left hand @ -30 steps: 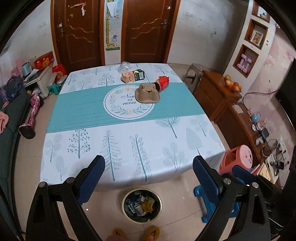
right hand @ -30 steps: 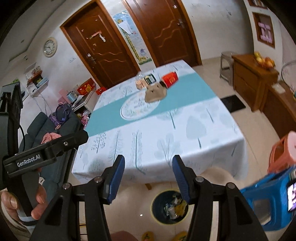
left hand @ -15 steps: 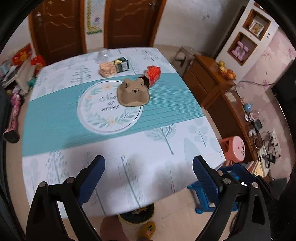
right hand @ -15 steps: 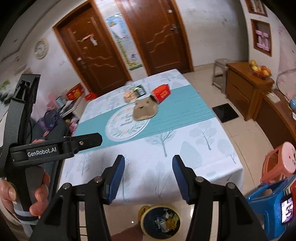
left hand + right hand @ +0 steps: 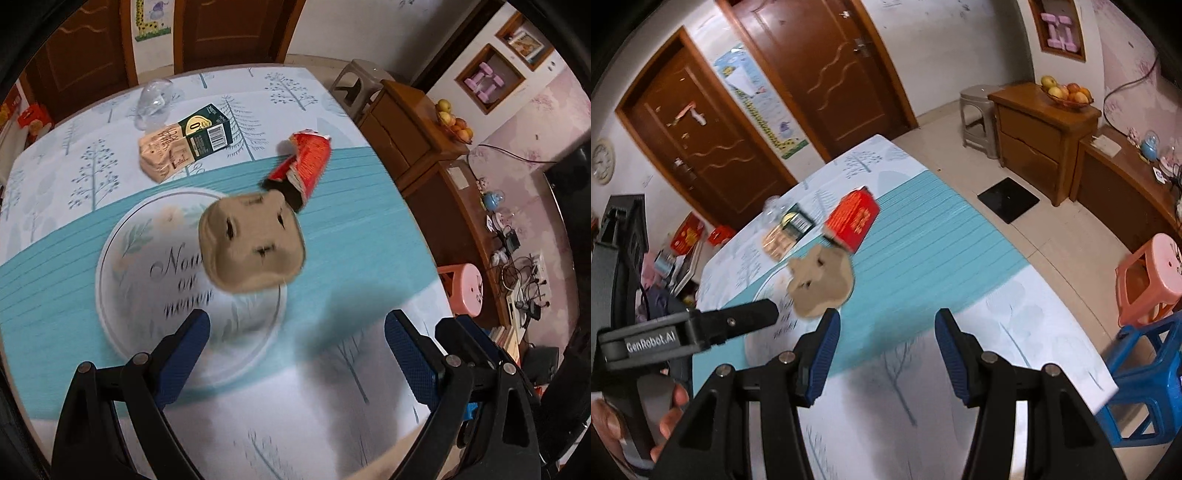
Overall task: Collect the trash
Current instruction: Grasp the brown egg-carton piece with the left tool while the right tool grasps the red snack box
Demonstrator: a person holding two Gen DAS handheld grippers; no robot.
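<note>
nothing looks collected at this moment, as far as these views show: all the trash lies on the table (image 5: 369,236) and both grippers are empty. four pieces are left. the brown cardboard tray (image 5: 253,243) lies straight ahead of the left gripper (image 5: 297,347), a little beyond its fingertips, and ahead and to the left of the right gripper (image 5: 886,350). the torn red box (image 5: 306,166) sits just past the tray's far right corner, touching or overlapping it; i cannot tell which. farther out and to the left lie the peach packet (image 5: 164,151) and the dark green carton (image 5: 205,131), pressed side by side, with a clear plastic bottle (image 5: 153,99) beyond them near the far edge. no bin shows in either view now, so where the trash must go cannot be seen.

the left gripper's jaws stand wide apart, holding nothing and touching nothing; the gap looks broad enough to take the tray across its width. the right gripper's jaws are also parted, somewhat less widely, with only tablecloth between them. it hangs over the near part of the table, the red box well ahead of it. my guess is that the tray is the first target, being closest to both sets of jaws.
</note>
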